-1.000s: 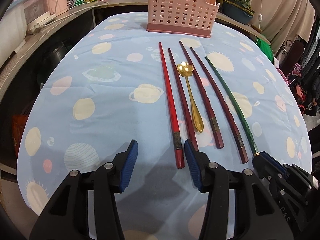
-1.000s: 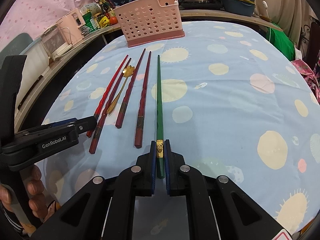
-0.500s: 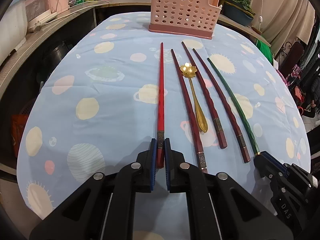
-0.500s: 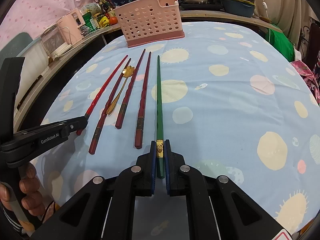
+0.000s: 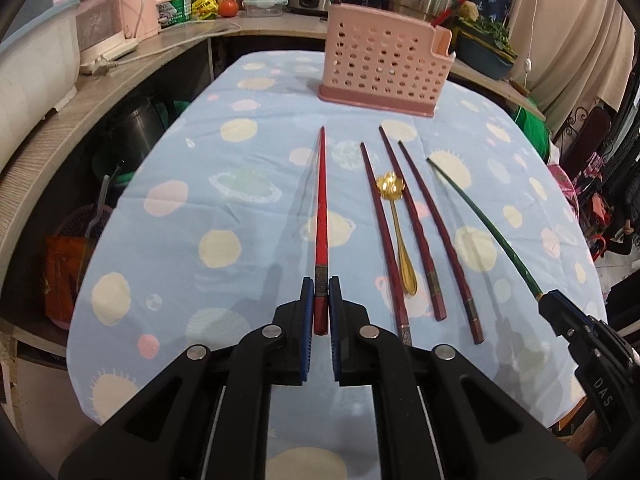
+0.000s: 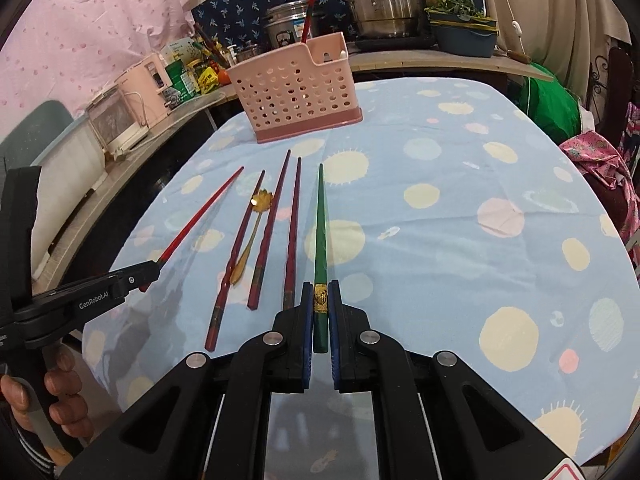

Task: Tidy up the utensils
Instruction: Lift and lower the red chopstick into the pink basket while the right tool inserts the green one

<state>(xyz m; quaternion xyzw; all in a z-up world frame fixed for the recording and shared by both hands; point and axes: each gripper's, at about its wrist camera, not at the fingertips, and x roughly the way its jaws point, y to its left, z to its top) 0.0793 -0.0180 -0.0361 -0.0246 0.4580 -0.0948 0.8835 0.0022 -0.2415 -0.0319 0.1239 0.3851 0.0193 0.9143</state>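
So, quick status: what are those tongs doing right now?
Left tongs shut on red chopstick. Right tongs shut on green chopstick. Pink basket ahead, path clear.

Beyond my work surface: a blue planet-print tablecloth [image 5: 248, 208]; a counter [image 5: 168, 46] bearing a tomato [image 5: 228, 7], a clear lidded container [image 5: 264, 5], steel pots [image 6: 380, 4], a pink appliance [image 6: 146, 80].

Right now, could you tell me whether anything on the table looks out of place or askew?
Nothing looks spilled or damaged. The only oddity: the gold spoon lies among the three dark red chopsticks. The red chopstick and green chopstick are each clamped in a gripper. The pink basket stands upright.
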